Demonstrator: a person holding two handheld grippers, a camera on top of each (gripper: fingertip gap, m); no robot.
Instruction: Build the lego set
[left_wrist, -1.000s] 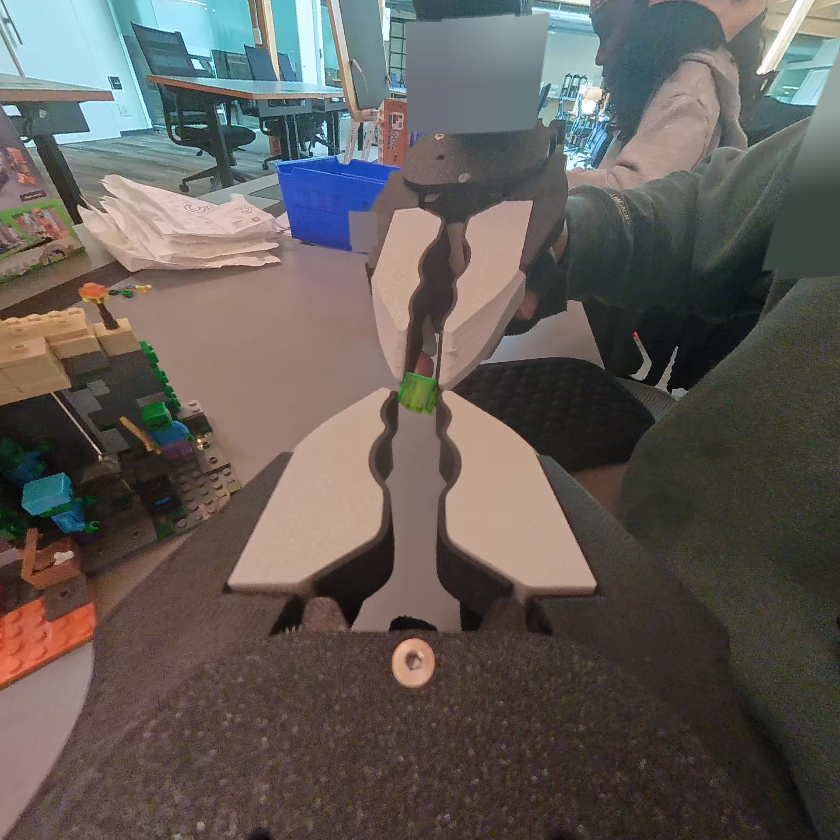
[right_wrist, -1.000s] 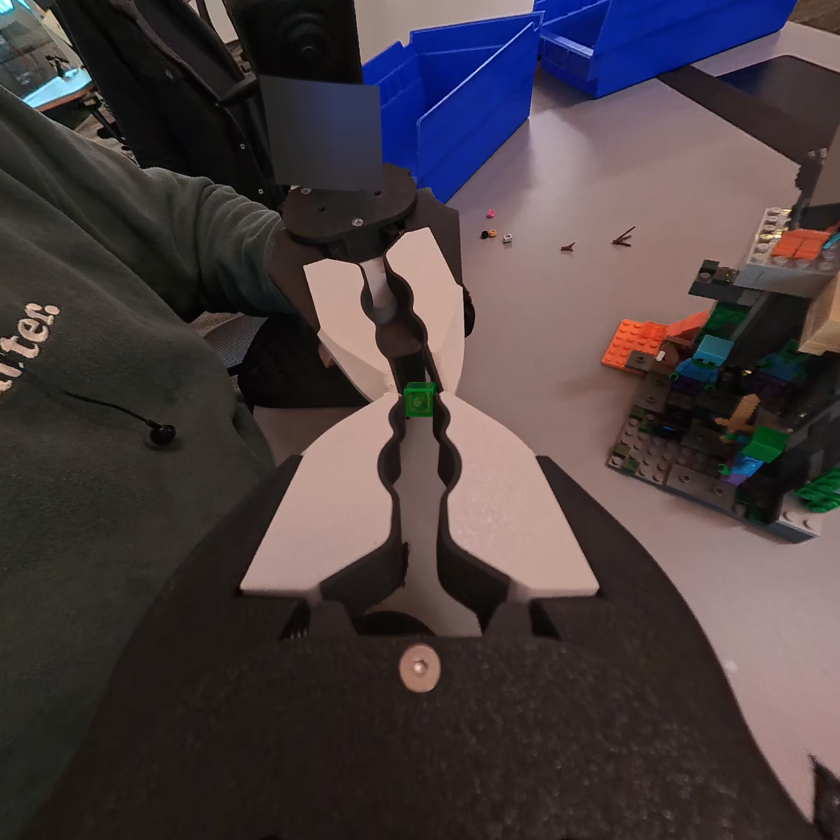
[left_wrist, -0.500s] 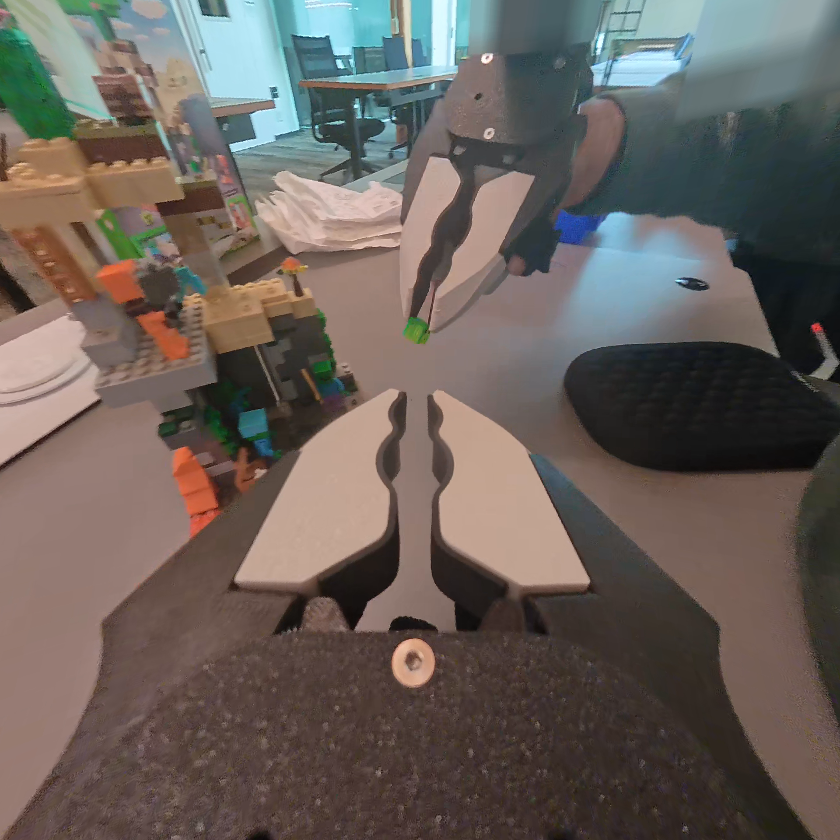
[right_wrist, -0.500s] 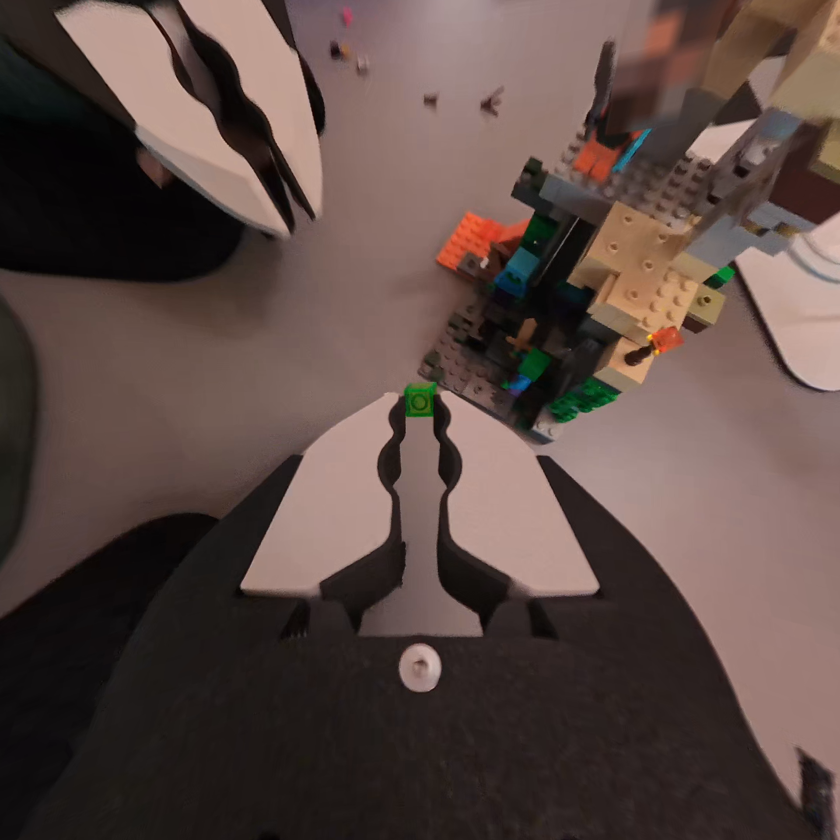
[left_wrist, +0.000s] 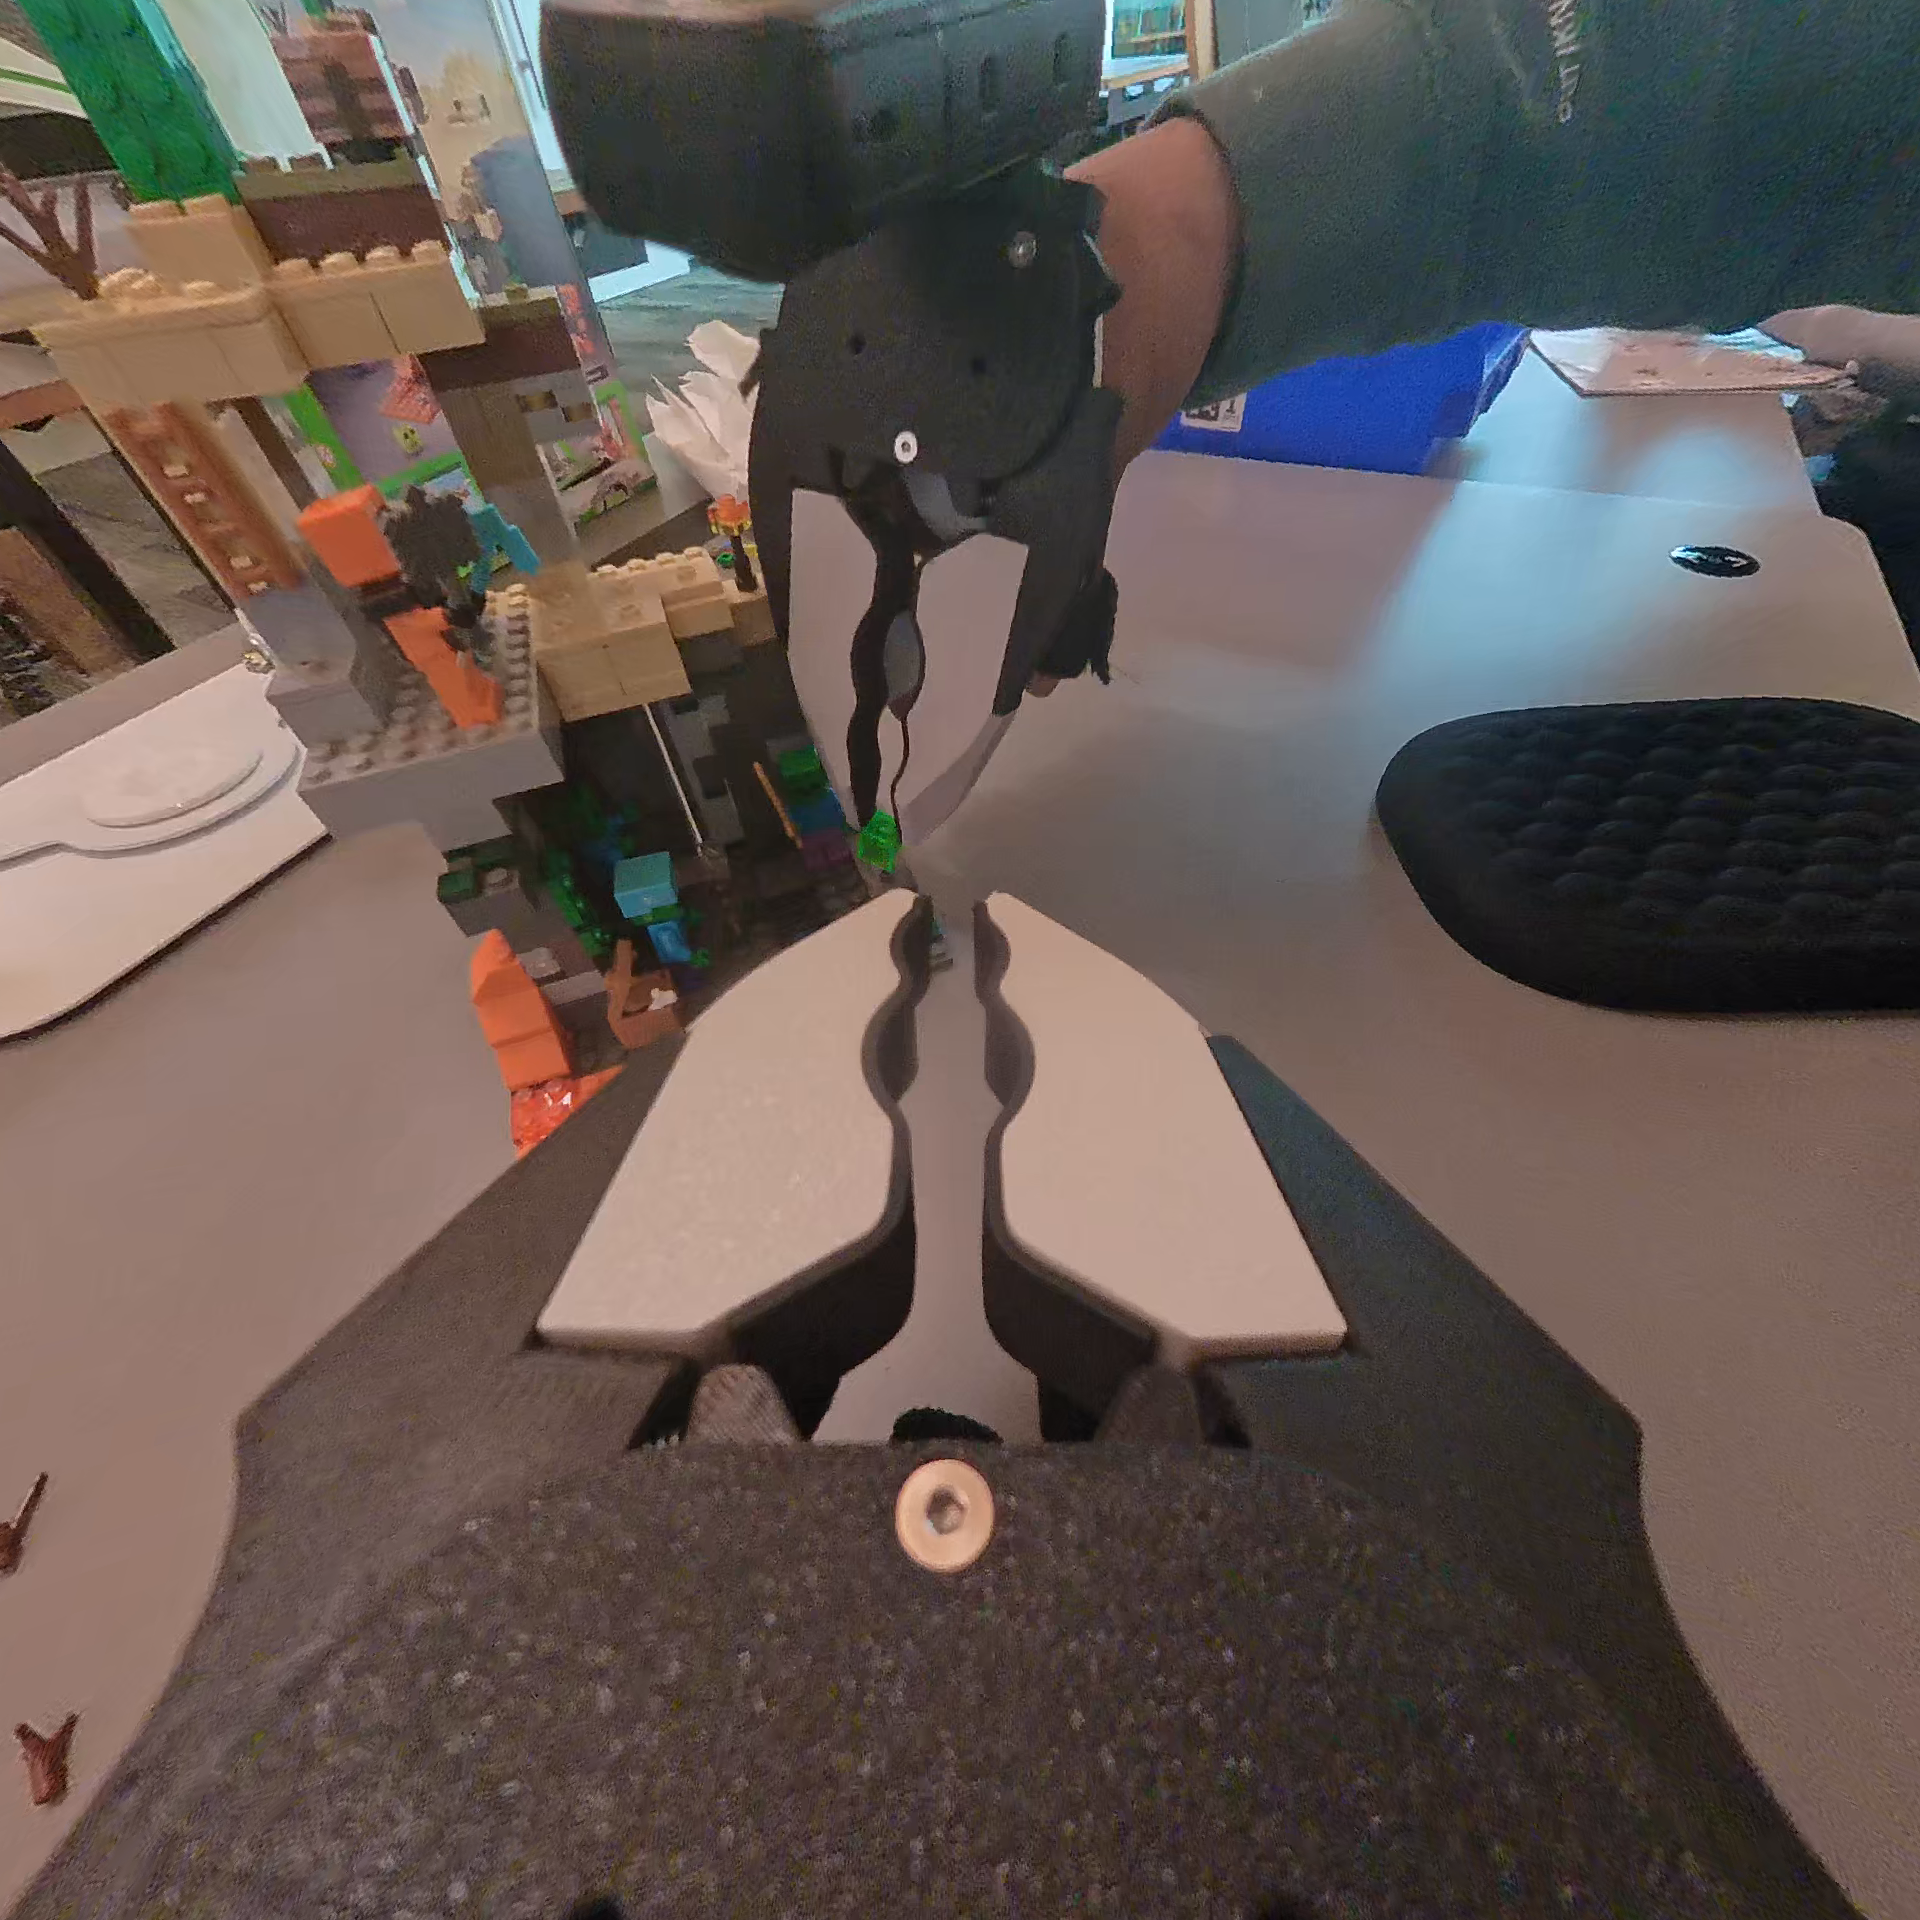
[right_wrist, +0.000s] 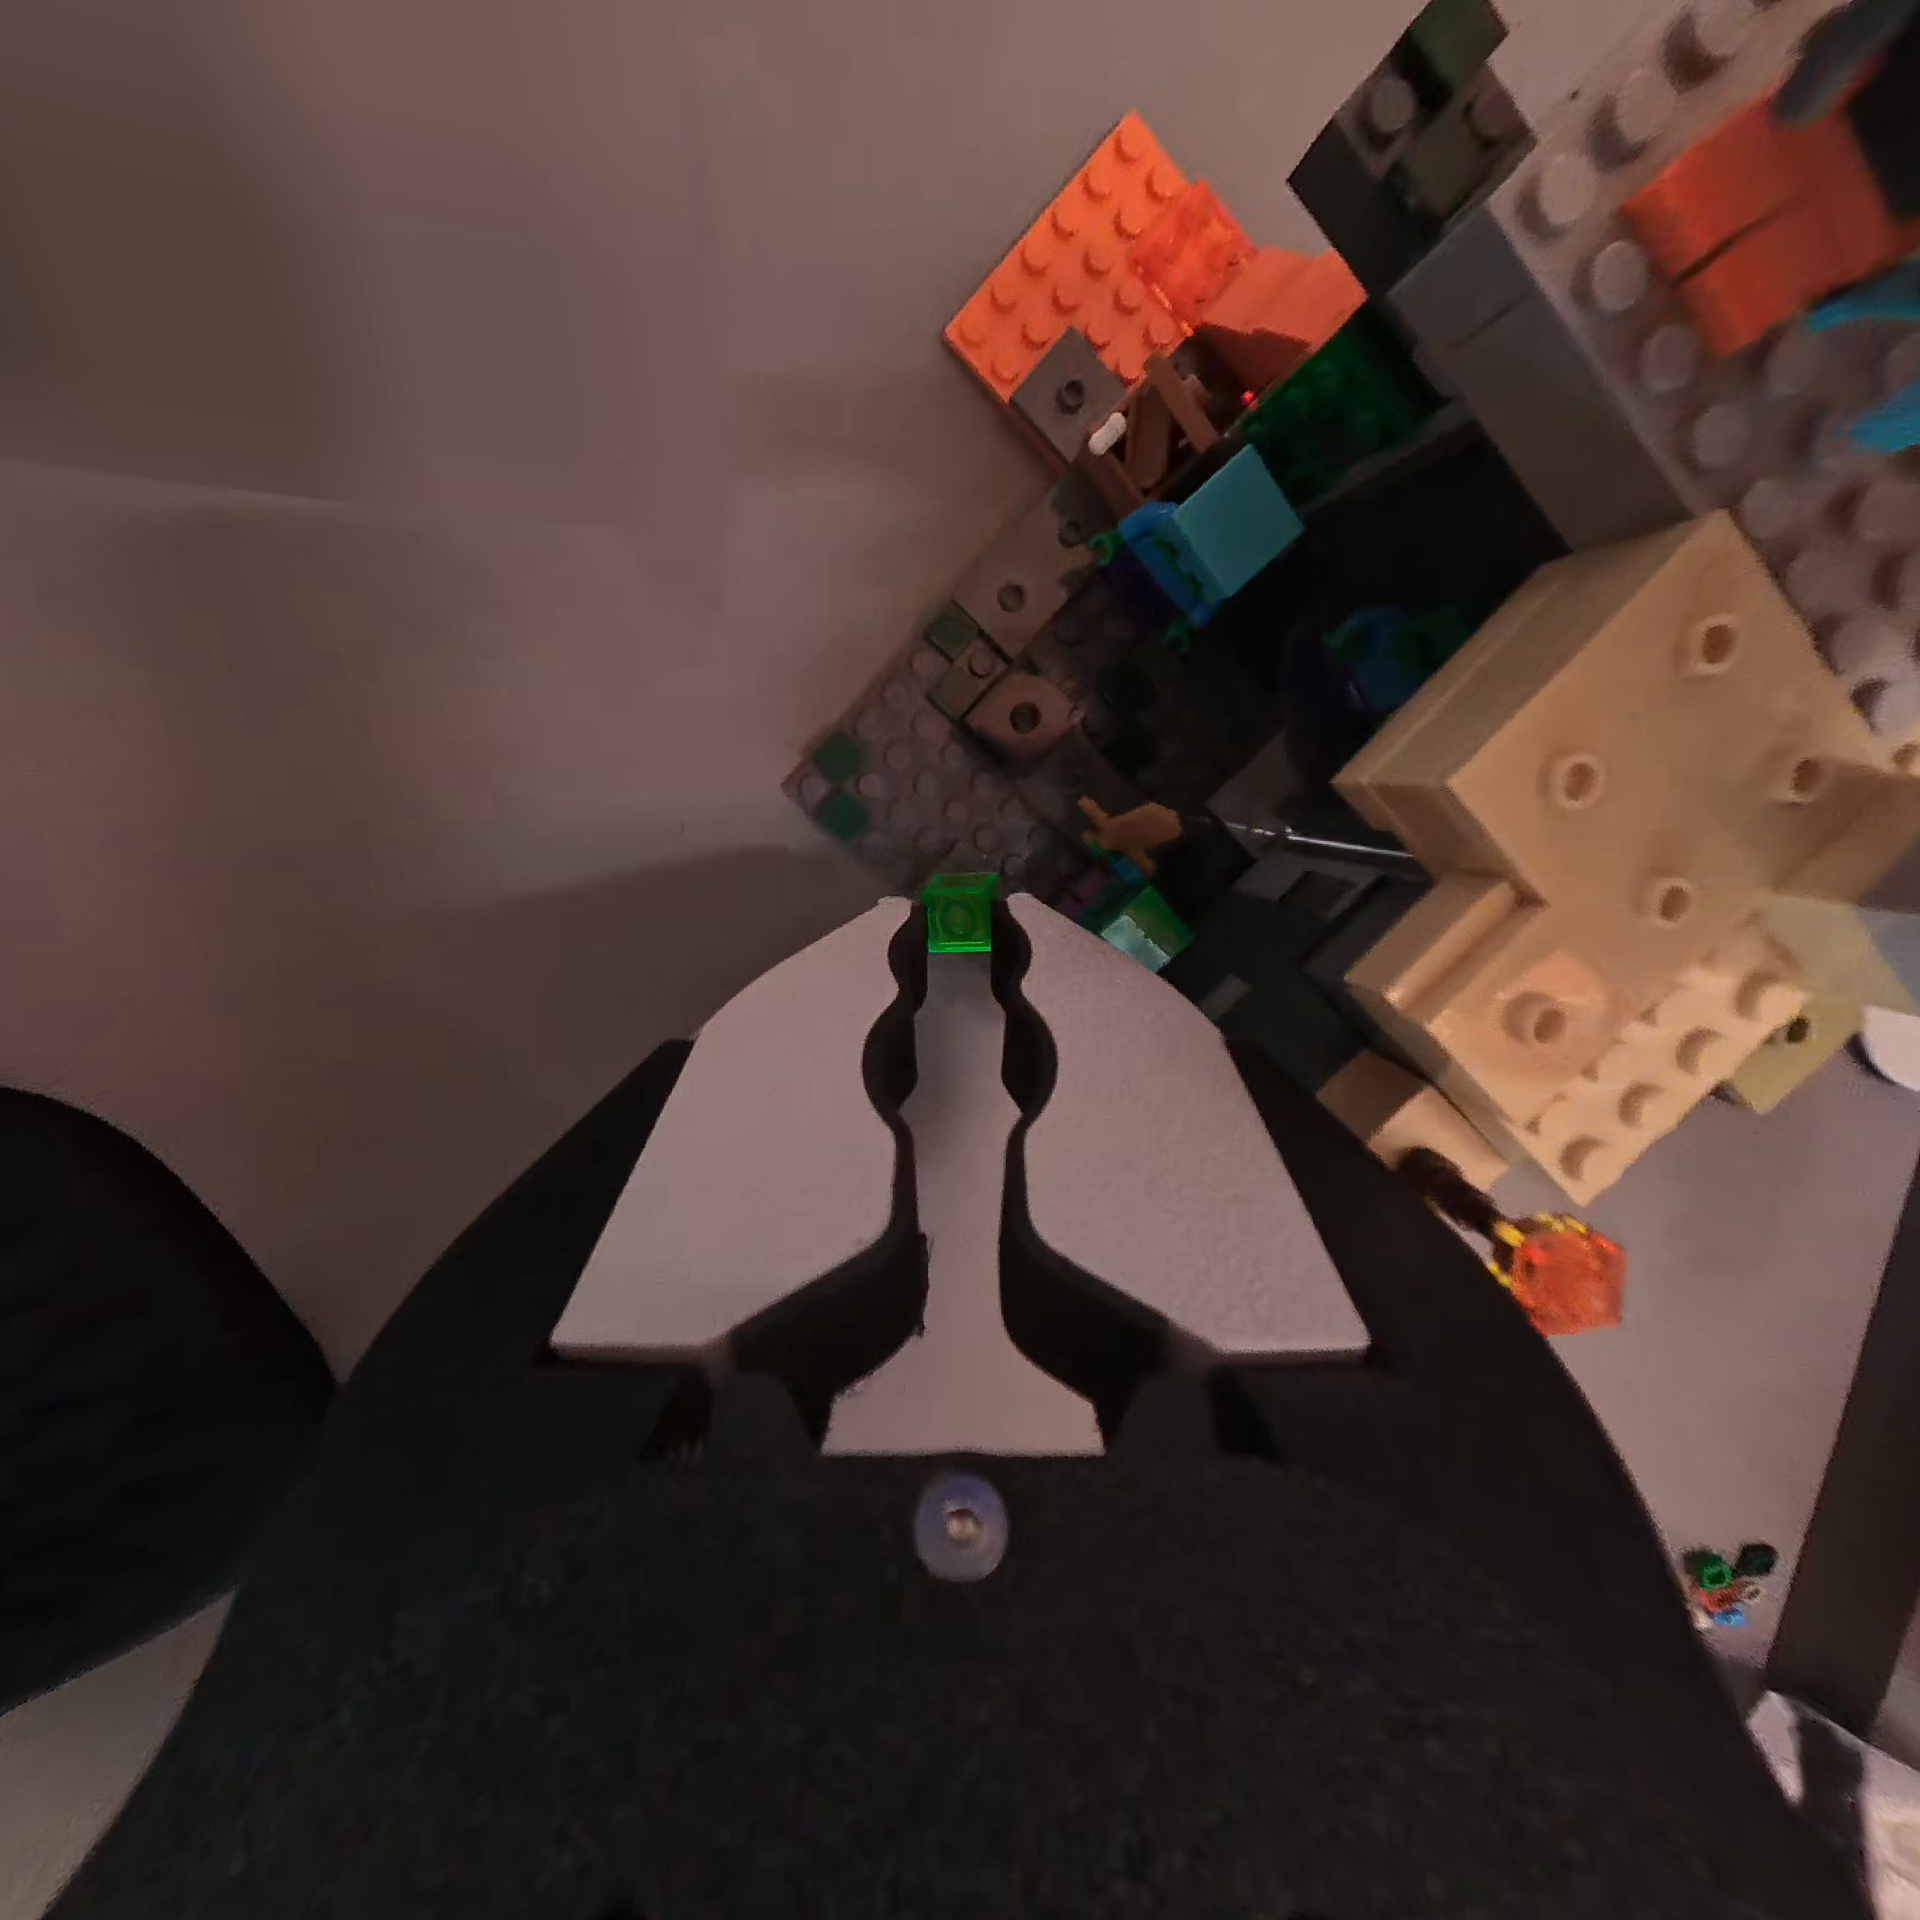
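Right hand-held gripper (right_wrist: 958, 914) pinches the small clear-green piece (right_wrist: 960, 916) by its very tips, just above the grey baseplate corner (right_wrist: 914, 774) of the lego build (left_wrist: 582, 665); grip is shallow, so pressing at an angle could pop it loose or nudge nearby bits. Left hand-held gripper (left_wrist: 948, 914) sits nearly closed w/ nothing in it, close by; a bump between the two seems possible.

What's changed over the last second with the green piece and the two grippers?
The left gripper let go of the green piece and drew back, jaws slightly apart and empty. The right gripper carried the piece from in front of the person down to the grey baseplate edge of the lego build. It stays shut on the piece throughout.
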